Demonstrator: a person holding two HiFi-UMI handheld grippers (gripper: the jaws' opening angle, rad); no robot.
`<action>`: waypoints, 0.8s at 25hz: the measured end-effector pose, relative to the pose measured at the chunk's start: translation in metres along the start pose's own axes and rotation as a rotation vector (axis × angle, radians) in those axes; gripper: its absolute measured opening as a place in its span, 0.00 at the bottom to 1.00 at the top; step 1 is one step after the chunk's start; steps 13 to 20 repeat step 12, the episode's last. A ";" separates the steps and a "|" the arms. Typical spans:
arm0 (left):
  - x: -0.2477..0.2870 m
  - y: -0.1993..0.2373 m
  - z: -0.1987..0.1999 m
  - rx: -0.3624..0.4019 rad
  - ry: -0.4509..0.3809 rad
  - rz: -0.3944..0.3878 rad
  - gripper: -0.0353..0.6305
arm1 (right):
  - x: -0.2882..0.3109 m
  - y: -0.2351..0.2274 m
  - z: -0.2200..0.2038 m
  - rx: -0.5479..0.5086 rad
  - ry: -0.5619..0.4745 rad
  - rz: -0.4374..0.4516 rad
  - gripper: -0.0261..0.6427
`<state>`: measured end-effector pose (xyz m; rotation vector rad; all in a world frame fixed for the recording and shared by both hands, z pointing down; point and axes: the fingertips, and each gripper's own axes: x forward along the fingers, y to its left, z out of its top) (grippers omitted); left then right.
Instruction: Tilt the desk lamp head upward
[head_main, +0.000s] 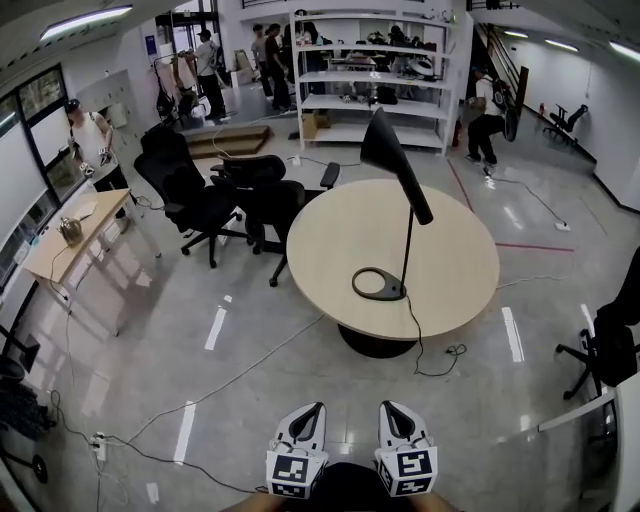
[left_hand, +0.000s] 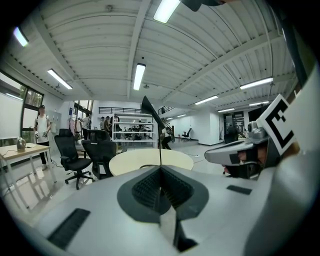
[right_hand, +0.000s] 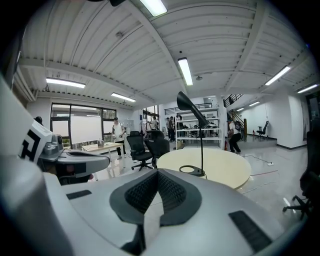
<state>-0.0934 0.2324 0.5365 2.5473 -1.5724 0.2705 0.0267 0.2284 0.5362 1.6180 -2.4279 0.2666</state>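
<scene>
Big round table (head_main: 330, 240) in the middle of the floor, and the desk lamp (head_main: 396, 291) sits on it, base flat near the table's front edge. The lamp head (head_main: 390, 155) slants over the table with its wide end high. That could mean it's already tipped up, or that it's still waiting for a lift. The left gripper (head_main: 312, 410) and right gripper (head_main: 392, 410) both hang well short of the table, claws pressed together on nothing.

Bright, even light falls from ceiling tube lamps (right_hand: 185, 71) — their glare streaks the glossy floor (head_main: 215, 328). Shadows are faint. Fisheye bending curves the edges — corners turn black.
</scene>
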 end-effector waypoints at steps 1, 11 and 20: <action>0.000 0.002 -0.001 0.002 0.004 0.000 0.12 | 0.001 0.001 -0.001 0.002 0.003 -0.002 0.05; -0.007 0.001 -0.006 -0.006 0.022 -0.025 0.12 | -0.003 0.009 -0.006 0.013 0.019 -0.012 0.05; -0.007 0.000 -0.007 -0.005 0.023 -0.027 0.12 | -0.004 0.009 -0.007 0.013 0.019 -0.013 0.05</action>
